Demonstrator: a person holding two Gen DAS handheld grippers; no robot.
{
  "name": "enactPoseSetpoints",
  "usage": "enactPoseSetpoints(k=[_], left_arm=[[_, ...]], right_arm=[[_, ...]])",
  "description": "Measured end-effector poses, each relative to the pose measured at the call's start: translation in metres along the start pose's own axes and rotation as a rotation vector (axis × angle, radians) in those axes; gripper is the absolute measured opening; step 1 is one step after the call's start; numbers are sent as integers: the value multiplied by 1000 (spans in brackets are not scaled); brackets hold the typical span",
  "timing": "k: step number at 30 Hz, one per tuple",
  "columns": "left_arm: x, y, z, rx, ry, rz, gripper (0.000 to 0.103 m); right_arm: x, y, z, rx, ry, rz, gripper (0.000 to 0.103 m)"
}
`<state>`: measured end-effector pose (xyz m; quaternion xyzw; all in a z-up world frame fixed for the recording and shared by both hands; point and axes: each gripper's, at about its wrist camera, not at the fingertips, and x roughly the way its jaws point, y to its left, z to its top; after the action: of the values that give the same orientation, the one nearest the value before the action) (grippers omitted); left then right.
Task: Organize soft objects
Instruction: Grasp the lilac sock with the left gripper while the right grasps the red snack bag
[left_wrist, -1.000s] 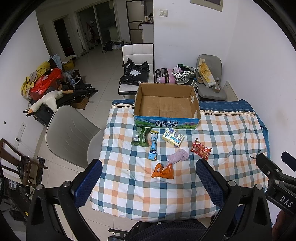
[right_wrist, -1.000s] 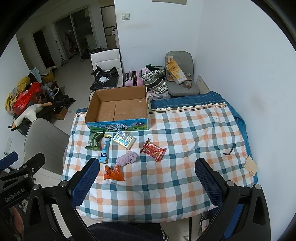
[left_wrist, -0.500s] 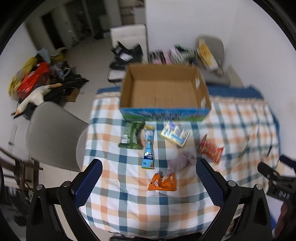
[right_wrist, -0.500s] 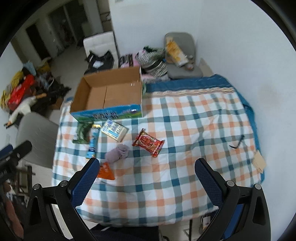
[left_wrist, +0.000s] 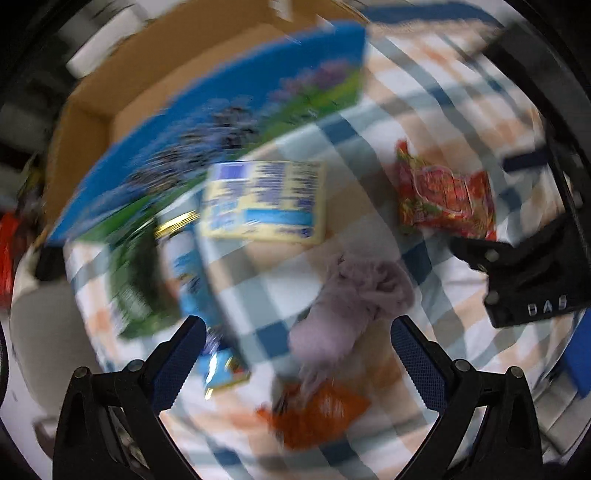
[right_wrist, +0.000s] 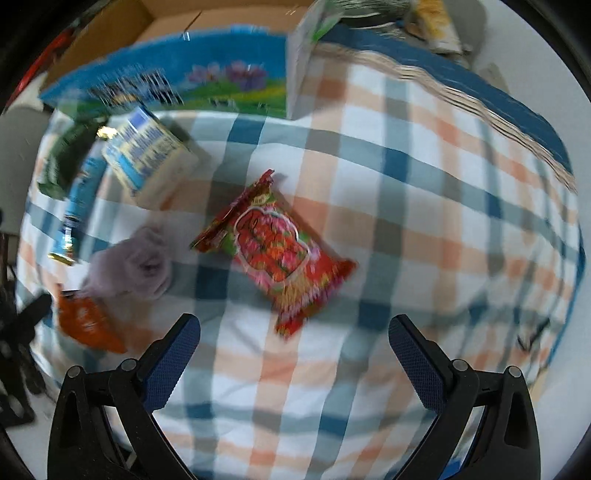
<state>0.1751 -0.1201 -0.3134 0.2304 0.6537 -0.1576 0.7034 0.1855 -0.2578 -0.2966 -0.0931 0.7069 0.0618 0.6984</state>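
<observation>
Both views are motion-blurred. My left gripper (left_wrist: 295, 334) is open just above a crumpled lilac sock (left_wrist: 351, 299), which lies partly on an orange snack bag (left_wrist: 317, 413). My right gripper (right_wrist: 293, 332) is open just above the near end of a red snack packet (right_wrist: 280, 254). The sock (right_wrist: 136, 264) and the orange bag (right_wrist: 86, 323) also show at the left of the right wrist view. The open cardboard box (left_wrist: 207, 122) with a blue printed front stands behind the items.
A yellow-blue carton (left_wrist: 266, 201), a blue tube (left_wrist: 192, 273) and a green packet (left_wrist: 138, 284) lie by the box on the checked tablecloth (right_wrist: 424, 258). The right gripper's body (left_wrist: 532, 280) is close at the right of the left wrist view.
Both grippers have dropped quickly from high above the table to just over the items, left toward the sock, right toward the red packet. Both stay open.
</observation>
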Motion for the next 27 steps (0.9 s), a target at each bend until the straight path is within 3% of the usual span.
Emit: enactPoseSetpoints(k=[3, 5, 6, 7, 9, 11, 14, 18, 23, 27], left_arm=[[22, -10, 8, 70, 19, -8, 92], [31, -14, 13, 82, 38, -12, 61], [33, -16, 15, 79, 47, -35, 52], [34, -16, 16, 58, 56, -47, 43], [32, -12, 17, -25, 77, -86, 35], [32, -1, 13, -164, 130, -124, 35], [34, 26, 2, -407, 199, -243, 36], [41, 50, -5, -529, 208, -349, 43], [56, 49, 1, -425, 232, -336, 49], [62, 30, -2, -322, 243, -302, 49]], right_arm=[[35, -4, 17, -46, 42, 69, 103], [57, -11, 29, -30, 67, 119, 98], [63, -13, 32, -26, 71, 123, 93], [68, -15, 34, -24, 72, 116, 79], [75, -20, 35, 24, 94, 127, 66], [77, -30, 28, 129, 129, 116, 62], [87, -55, 6, 356, 233, 129, 60], [94, -60, -16, 429, 236, 245, 60], [84, -55, -23, 343, 195, 206, 64], [92, -44, -26, 326, 220, 205, 64]])
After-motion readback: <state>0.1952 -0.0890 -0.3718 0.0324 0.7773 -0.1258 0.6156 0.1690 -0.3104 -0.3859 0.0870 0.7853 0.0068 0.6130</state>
